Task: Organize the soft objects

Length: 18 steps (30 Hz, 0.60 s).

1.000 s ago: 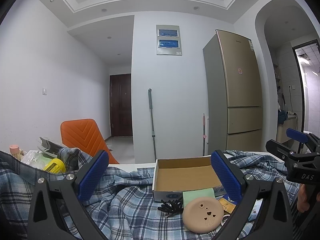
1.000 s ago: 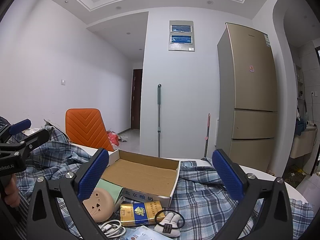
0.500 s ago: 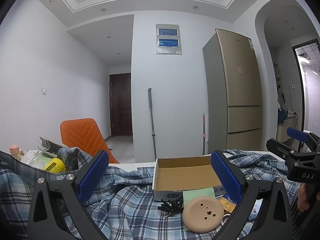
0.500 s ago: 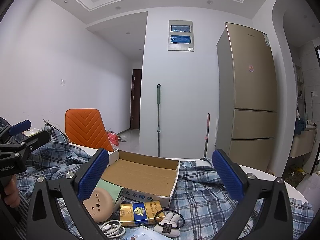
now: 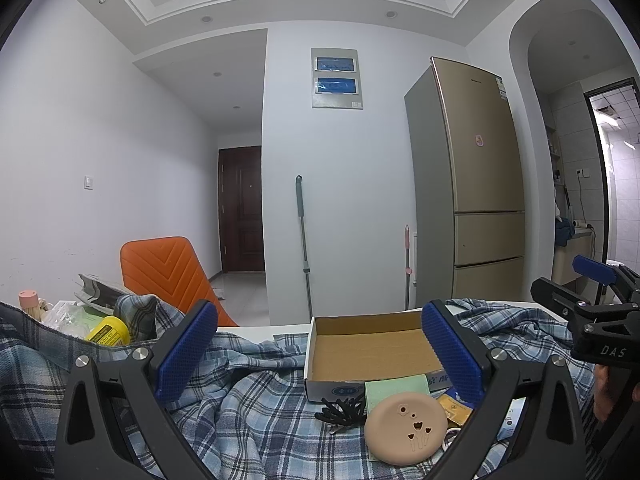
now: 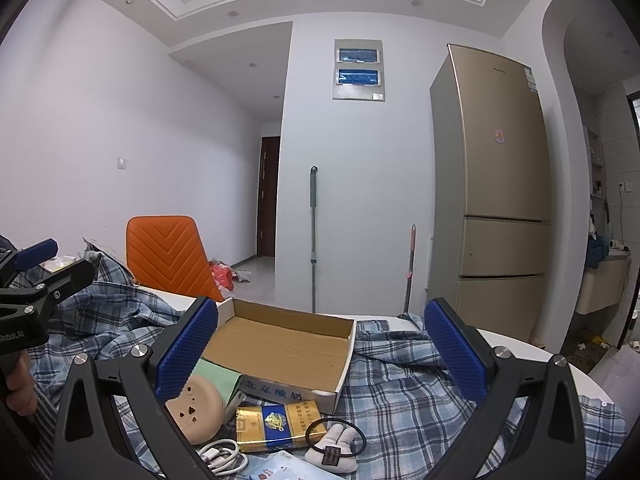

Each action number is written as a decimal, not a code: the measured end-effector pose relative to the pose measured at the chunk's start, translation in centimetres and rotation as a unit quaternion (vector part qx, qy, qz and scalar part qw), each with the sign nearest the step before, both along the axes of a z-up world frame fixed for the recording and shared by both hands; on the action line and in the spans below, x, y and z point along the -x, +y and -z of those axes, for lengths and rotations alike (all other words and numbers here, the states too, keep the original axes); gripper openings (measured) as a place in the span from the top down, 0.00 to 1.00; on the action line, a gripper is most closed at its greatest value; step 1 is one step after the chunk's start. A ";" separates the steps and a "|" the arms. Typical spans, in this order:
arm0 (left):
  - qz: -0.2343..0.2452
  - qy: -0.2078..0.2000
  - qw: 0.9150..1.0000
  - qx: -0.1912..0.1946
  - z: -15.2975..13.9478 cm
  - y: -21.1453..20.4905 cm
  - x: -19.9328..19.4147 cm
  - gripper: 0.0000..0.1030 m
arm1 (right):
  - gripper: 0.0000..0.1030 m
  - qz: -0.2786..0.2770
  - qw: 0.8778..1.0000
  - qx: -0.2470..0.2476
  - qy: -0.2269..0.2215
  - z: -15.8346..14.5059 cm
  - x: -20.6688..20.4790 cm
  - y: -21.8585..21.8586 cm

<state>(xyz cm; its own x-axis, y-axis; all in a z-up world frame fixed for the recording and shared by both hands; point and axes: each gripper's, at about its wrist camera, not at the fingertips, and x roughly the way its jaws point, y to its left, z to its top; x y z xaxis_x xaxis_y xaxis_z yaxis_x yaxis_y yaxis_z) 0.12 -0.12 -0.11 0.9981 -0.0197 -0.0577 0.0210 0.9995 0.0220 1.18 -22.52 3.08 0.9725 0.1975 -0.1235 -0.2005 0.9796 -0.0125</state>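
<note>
From the left wrist view, the left gripper [image 5: 320,356] hides part of the beige round pad [image 5: 405,426] and the items right of it; the black hair ties [image 5: 342,412] lie on the plaid cloth [image 5: 256,420] just before the cardboard box [image 5: 370,354]. Its jaws stand wide apart, holding nothing, level above the cloth. From the right wrist view, the white plush hair tie [image 6: 336,446] and blue packet [image 6: 280,468] sit at the bottom edge, the packet cut off; the right gripper [image 6: 322,350] is likewise spread and empty.

left claw [image 5: 320,364] gapes wide over the plaid cloth [image 5: 248,420]; cardboard box [image 5: 370,350] at twelve o'clock, tan round case [image 5: 406,428] and black hair ties [image 5: 342,414] nearer.
</note>
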 end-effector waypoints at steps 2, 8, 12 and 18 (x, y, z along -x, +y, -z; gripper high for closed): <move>-0.001 0.000 1.000 0.000 0.0 0.0 0.0 0.00 | 0.00 0.002 1.000 0.004 0.004 -0.1 -0.1 0.2; -0.015 0.009 1.000 -0.005 0.1 0.0 -0.2 0.00 | 0.00 -0.010 1.000 0.028 0.011 0.1 -0.3 1.2; -0.014 0.010 1.000 -0.005 0.0 0.0 -0.3 0.00 | 0.00 -0.012 0.999 0.042 0.028 0.4 -0.9 1.8; -0.010 0.010 1.000 -0.007 0.1 -0.3 -0.5 0.00 | 0.00 -0.009 0.998 0.040 0.045 0.6 -1.3 1.6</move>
<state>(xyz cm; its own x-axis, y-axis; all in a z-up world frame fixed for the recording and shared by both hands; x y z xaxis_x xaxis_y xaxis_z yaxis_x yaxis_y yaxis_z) 0.58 -0.40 -0.19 0.9969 0.0008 -0.0786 0.0020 0.9993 0.0361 2.50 -20.96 2.53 0.9534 0.2007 -0.2253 -0.2216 0.9725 -0.0714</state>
